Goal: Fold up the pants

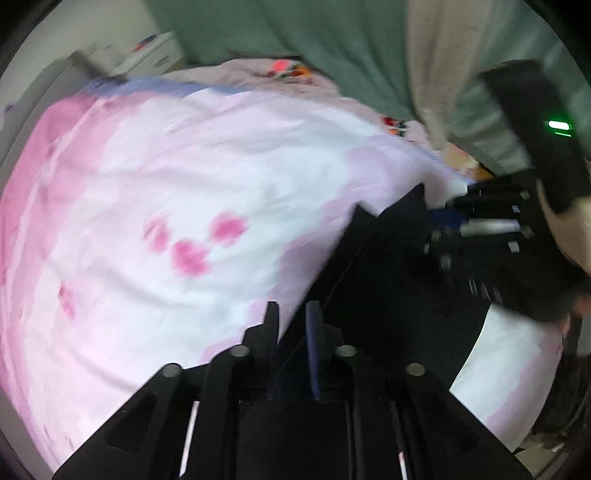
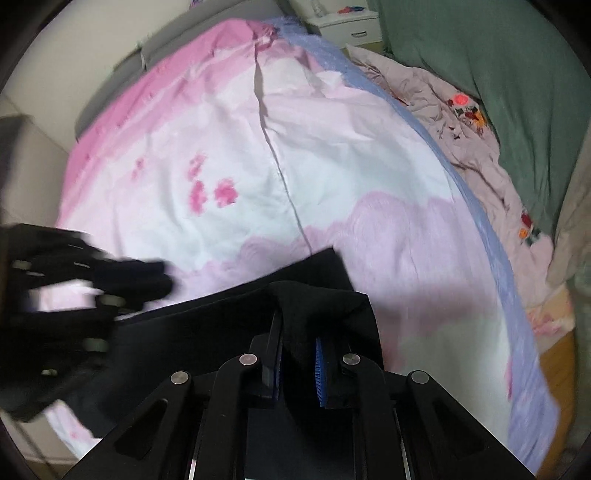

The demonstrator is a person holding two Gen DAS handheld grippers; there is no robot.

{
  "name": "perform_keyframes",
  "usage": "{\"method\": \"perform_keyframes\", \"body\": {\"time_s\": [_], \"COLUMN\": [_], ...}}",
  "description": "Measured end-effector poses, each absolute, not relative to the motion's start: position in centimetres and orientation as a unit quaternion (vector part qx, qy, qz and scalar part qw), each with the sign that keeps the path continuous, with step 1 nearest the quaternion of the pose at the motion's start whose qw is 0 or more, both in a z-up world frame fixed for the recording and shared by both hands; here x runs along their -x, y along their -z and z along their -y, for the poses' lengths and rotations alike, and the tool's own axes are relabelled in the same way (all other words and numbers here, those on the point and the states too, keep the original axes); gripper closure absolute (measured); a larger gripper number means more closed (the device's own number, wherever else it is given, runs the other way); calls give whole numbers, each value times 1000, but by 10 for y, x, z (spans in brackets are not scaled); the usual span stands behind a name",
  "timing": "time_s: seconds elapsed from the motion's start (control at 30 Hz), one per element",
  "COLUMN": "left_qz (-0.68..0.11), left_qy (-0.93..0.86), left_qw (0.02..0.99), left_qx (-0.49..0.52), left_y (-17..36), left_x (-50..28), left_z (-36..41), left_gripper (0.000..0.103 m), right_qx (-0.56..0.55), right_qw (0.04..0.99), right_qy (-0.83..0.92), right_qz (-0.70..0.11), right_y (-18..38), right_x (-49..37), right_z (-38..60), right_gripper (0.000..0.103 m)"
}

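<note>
Fold in progress: right gripper (image 2: 298, 363) clamps black pants (image 2: 229, 314) on the bedspread (image 2: 332, 177); left gripper (image 1: 291, 325) grip indeterminate; next, carry edge across.

Pants (image 2: 229, 314) on bedsheet (image 2: 332, 166), near edge; crumpled blanket (image 2: 443, 110) right; nightstand (image 2: 351, 26) behind.

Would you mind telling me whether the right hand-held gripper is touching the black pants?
Touching. The right wrist view shows a bunched fold of the black pants running down between the fingers of the right hand-held gripper, with cloth against the blue pads.
</note>
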State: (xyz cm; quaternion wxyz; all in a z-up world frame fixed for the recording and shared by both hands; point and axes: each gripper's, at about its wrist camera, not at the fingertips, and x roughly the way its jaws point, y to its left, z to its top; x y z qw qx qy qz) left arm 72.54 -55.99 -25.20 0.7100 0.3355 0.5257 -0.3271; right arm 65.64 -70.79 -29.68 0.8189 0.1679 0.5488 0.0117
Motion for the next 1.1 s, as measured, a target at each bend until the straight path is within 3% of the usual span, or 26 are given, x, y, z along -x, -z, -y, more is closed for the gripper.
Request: {"method": "perform_keyframes", "body": {"time_s": [0.23, 0.3, 0.33, 0.37, 0.4, 0.47, 0.63, 0.7, 0.83, 1.1], "left_qz": [-554, -560, -558, -556, -555, -555, -546, -539, -536, -526], "left_qy": [209, 171, 161, 151, 141, 128, 106, 90, 46, -70], "left_qw": [760, 779, 785, 792, 796, 802, 822, 832, 841, 847], "left_qx": [-268, -227, -215, -203, -194, -182, -126, -99, -66, -4], "left_y": [246, 240, 238, 233, 229, 223, 196, 184, 173, 156], "left_x": [-733, -725, -721, -712, -704, -689, -643, -617, -570, -455], "left_z": [448, 410, 400, 387, 374, 357, 323, 302, 264, 164], "left_gripper": [67, 53, 49, 49, 49, 45, 36, 35, 35, 32], "right_qx": [-118, -120, -121, -119, -108, -79, -37, -29, -34, -23], "right_qw": [788, 787, 789, 795, 799, 820, 854, 864, 876, 859], "right_qy": [22, 29, 33, 39, 52, 82, 35, 16, -49, -157], "right_qz": [-604, -604, -601, -594, -589, -561, -517, -503, -479, -486], "right_y": [335, 339, 338, 333, 328, 308, 245, 224, 188, 172], "right_x": [-695, -695, -693, -689, -684, -670, -628, -612, -566, -496], "right_z": [702, 703, 703, 702, 701, 696, 663, 644, 589, 475], "right_gripper": [89, 86, 82, 71, 48, 34, 34, 28, 28, 28]}}
